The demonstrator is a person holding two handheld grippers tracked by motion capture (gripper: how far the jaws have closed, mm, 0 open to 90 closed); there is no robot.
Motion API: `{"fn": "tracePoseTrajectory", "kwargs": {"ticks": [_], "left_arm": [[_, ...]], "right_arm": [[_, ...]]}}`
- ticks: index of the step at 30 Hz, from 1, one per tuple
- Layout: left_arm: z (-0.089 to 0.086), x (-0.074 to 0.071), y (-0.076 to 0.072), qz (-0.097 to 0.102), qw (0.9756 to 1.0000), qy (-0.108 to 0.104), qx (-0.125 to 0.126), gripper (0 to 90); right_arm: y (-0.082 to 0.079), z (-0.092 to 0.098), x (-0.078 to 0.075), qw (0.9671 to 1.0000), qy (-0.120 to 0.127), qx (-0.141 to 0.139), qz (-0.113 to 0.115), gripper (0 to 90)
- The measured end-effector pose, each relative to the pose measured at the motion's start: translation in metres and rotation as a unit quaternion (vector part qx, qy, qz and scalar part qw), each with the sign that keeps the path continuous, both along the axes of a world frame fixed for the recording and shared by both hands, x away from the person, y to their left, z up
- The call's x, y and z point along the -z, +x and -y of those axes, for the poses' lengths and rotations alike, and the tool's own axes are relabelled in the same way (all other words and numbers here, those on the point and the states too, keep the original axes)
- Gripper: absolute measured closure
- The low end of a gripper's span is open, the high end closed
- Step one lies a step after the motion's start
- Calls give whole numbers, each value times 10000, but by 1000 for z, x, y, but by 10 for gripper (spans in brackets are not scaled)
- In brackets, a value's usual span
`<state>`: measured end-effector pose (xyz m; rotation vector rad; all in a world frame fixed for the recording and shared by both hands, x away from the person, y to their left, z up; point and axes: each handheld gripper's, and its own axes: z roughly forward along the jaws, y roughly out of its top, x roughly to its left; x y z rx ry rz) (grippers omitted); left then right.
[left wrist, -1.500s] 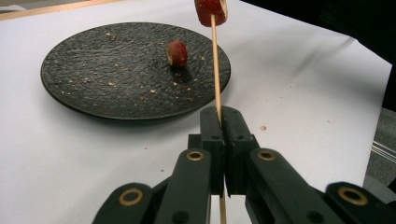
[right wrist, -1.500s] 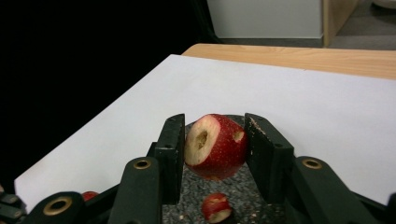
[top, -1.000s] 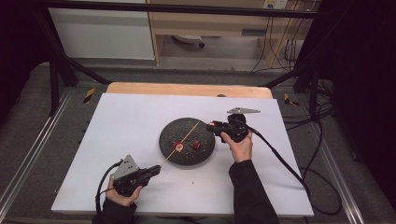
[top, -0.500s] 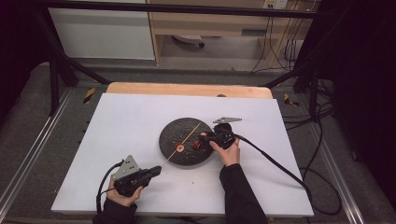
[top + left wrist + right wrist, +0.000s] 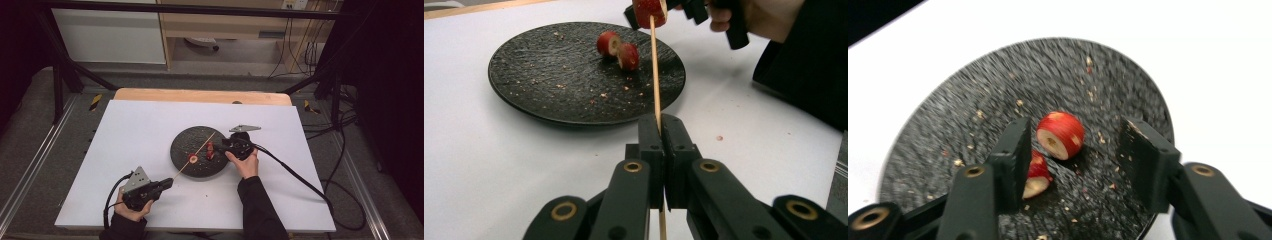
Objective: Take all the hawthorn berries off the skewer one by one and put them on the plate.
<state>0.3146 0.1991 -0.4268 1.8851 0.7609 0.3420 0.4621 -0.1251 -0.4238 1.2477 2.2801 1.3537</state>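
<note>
High view: round dark stone plate (image 5: pixel 200 152) sits mid-table with bare white tabletop (image 5: pixel 125 130) all round. Thin wooden skewer (image 5: pixel 196 155) runs from near left to far right over the plate.

Left gripper view: left gripper (image 5: pixel 663 131) is clamped on the skewer; one red fruit piece (image 5: pixel 649 11), cut off at the top edge, is threaded on.

Right gripper view: right gripper (image 5: pixel 1075 150), jaws just opening, straddles a red fruit chunk (image 5: pixel 1061 134) untouched; another chunk (image 5: pixel 1035 176) is half hidden. Plate blurred.

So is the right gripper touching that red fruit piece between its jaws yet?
Apart. In the right gripper view, the right gripper has its jaws open around the upper red fruit piece, with dark plate showing on both sides of it.
</note>
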Motion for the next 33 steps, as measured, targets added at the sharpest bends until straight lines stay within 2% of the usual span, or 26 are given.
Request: {"fn": "tracePoseTrajectory", "kwargs": {"ticks": [2,6,9,12,21,24,33], "left_arm": [[0,0,0,-1,10000,-3,-5,882],[1,0,0,-9,10000,12,-1,882],[1,1,0,-3,10000,15,-3,882],[2,1,0,-7,10000,33,-2,882],[6,3,-1,-9,10000,88,29,882],[8,3,-1,-9,9999,118,48,882],[15,6,-3,-13,9997,190,136,882]], "right_arm": [[-5,2,-7,10000,31,-32,68,409],[-17,7,-19,9995,238,-170,119,263],[-27,8,-25,9991,197,-312,191,152],[-36,7,-27,9987,178,-450,138,69],[-61,5,-24,9970,407,-650,36,28],[-68,2,-20,9966,397,-727,23,27],[-76,-7,-11,9942,618,-882,-51,53]]}}
